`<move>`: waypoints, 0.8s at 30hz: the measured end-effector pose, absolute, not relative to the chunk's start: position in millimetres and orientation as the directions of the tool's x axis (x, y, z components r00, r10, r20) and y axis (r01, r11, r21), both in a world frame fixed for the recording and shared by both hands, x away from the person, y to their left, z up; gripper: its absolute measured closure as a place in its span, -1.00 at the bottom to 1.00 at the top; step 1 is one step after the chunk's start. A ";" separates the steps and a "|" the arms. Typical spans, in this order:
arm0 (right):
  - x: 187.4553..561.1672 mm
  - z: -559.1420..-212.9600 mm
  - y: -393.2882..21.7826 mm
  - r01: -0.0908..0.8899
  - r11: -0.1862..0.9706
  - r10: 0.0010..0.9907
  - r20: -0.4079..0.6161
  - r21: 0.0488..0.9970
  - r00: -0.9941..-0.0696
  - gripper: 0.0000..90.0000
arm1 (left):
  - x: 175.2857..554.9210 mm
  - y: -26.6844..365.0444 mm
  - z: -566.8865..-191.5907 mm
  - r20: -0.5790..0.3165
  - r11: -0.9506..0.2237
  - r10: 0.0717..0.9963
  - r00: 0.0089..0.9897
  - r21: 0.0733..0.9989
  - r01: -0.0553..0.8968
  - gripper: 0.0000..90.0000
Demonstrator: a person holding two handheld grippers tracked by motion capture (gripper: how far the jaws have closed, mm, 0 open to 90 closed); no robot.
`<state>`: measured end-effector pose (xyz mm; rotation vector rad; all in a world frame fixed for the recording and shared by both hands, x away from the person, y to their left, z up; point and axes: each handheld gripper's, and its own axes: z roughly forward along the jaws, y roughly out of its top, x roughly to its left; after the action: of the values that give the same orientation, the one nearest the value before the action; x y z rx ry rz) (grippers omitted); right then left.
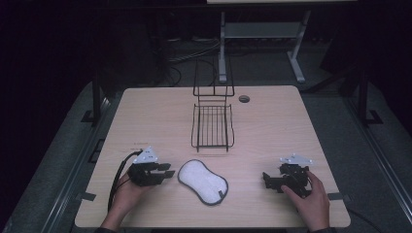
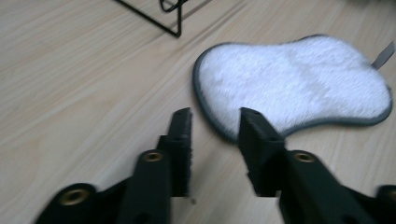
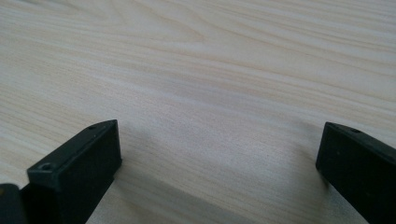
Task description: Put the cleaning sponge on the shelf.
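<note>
A white peanut-shaped cloth pad [image 1: 203,181] with a grey rim lies flat on the table near the front. My left gripper [image 1: 171,170] rests on the table just left of it, pointing at its near end. In the left gripper view the jaws stand a little apart around bare wood, just short of the pad's [image 2: 294,84] grey edge; left gripper [image 2: 215,119] is open and holds nothing. My right gripper [image 1: 266,180] sits low at the front right, its jaws wide apart over bare wood [image 3: 219,128], open and empty.
A black wire rack [image 1: 212,125] stands at the middle of the wooden table [image 1: 277,121], behind the pad; its corner [image 2: 175,25] appears in the left gripper view. A round cable hole [image 1: 244,98] is at the back. A hand holds each gripper.
</note>
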<state>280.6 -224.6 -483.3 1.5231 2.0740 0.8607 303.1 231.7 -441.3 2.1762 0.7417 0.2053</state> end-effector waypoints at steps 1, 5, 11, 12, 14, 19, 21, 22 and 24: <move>280.6 -483.3 -224.6 0.688 0.206 0.951 0.023 0.696 -0.308 -1.00 | 303.1 231.7 -441.3 -0.098 -0.500 0.573 0.814 0.746 0.441 0.63; 280.6 -483.2 -224.5 0.688 0.205 0.951 0.023 0.696 -0.308 -1.00 | 309.2 224.6 -437.7 -0.107 -0.505 0.547 0.830 0.749 0.429 0.89; 280.6 -483.2 -224.5 0.689 0.206 0.951 0.023 0.695 -0.308 -1.00 | 319.6 209.0 -434.8 -0.112 -0.516 0.518 0.848 0.750 0.414 0.99; 280.6 -483.2 -224.5 0.689 0.206 0.951 0.023 0.695 -0.308 -1.00 | 320.7 206.0 -435.0 -0.109 -0.519 0.514 0.851 0.750 0.410 0.99; 280.6 -483.2 -224.5 0.689 0.205 0.951 0.024 0.695 -0.307 -1.00 | 323.1 200.1 -435.6 -0.114 -0.519 0.506 0.855 0.751 0.407 0.99; 280.6 -483.2 -224.4 0.689 0.204 0.952 0.024 0.696 -0.307 -1.00 | 330.2 185.1 -437.6 -0.128 -0.522 0.490 0.862 0.749 0.408 0.99; 280.6 -483.2 -224.4 0.689 0.205 0.951 0.024 0.696 -0.307 -1.00 | 331.9 182.4 -438.1 -0.124 -0.528 0.485 0.866 0.747 0.403 0.99; 280.6 -483.2 -224.4 0.689 0.205 0.951 0.024 0.696 -0.307 -1.00 | 335.4 177.0 -440.0 -0.124 -0.535 0.480 0.868 0.743 0.402 0.99; 280.6 -483.2 -224.4 0.689 0.205 0.951 0.024 0.696 -0.307 -1.00 | 338.3 171.9 -441.7 -0.127 -0.538 0.477 0.870 0.740 0.403 0.99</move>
<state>280.6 -224.4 -483.2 1.5251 2.0740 0.8606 338.3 171.9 -441.7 2.2054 0.6327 0.1132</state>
